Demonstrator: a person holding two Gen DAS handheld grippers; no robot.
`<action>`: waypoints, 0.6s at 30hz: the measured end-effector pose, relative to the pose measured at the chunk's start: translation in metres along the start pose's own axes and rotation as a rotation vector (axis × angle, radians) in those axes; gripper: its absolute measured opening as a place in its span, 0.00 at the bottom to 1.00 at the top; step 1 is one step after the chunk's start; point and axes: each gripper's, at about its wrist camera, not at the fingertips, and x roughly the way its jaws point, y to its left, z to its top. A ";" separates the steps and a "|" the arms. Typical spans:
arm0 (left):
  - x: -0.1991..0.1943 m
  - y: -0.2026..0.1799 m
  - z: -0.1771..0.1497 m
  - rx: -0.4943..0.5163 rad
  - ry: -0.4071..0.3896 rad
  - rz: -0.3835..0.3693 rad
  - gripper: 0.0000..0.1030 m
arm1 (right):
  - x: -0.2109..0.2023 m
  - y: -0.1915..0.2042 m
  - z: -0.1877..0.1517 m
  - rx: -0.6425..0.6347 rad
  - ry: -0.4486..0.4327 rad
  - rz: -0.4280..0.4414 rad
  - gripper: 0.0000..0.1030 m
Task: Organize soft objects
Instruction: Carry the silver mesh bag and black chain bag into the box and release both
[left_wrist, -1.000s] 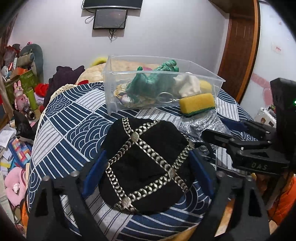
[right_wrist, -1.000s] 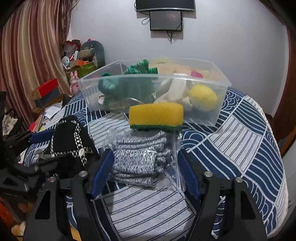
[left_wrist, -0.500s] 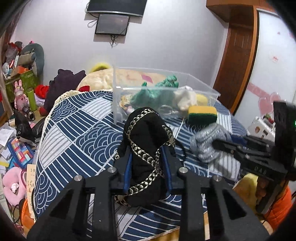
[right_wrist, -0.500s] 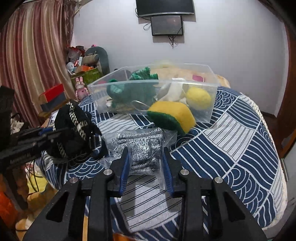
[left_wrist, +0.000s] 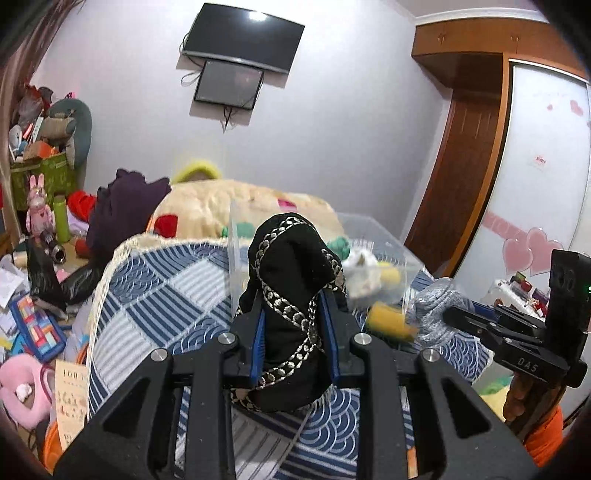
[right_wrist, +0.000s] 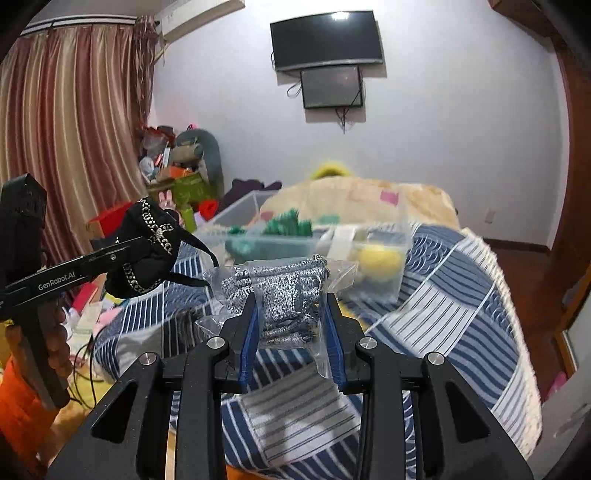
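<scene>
A blue-and-white quilted bed (right_wrist: 461, 295) fills mid-frame, its fringed edge at right. The black cap (left_wrist: 295, 314) is pinched by the left gripper (left_wrist: 293, 332), the bagged grey knit (right_wrist: 284, 295) by the right gripper (right_wrist: 291, 332), both raised before the clear bin (right_wrist: 369, 251).

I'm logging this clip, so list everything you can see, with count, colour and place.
Black fabric pouch with silver chain trim: one, black, raised above the bed in the left gripper.
Bagged grey knit cloth: one, grey in clear plastic, in the right gripper.
Clear plastic bin: one, transparent, on the bed, holding green, white and yellow soft items.
Yellow and green sponge: one, blurred, in front of the bin.
Blue and white patterned bedspread: one, covering the bed.
Wall screens: two, black, on the wall.
Left gripper: shut on the pouch.
Right gripper: shut on the bagged cloth.
</scene>
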 end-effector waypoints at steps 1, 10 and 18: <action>0.000 -0.002 0.004 0.007 -0.011 0.002 0.26 | -0.001 -0.001 0.002 0.001 -0.009 -0.003 0.29; 0.016 -0.016 0.037 0.062 -0.076 0.029 0.26 | 0.003 -0.013 0.042 0.007 -0.095 -0.076 0.29; 0.049 -0.009 0.057 0.049 -0.072 0.048 0.26 | 0.032 -0.018 0.070 0.004 -0.114 -0.121 0.29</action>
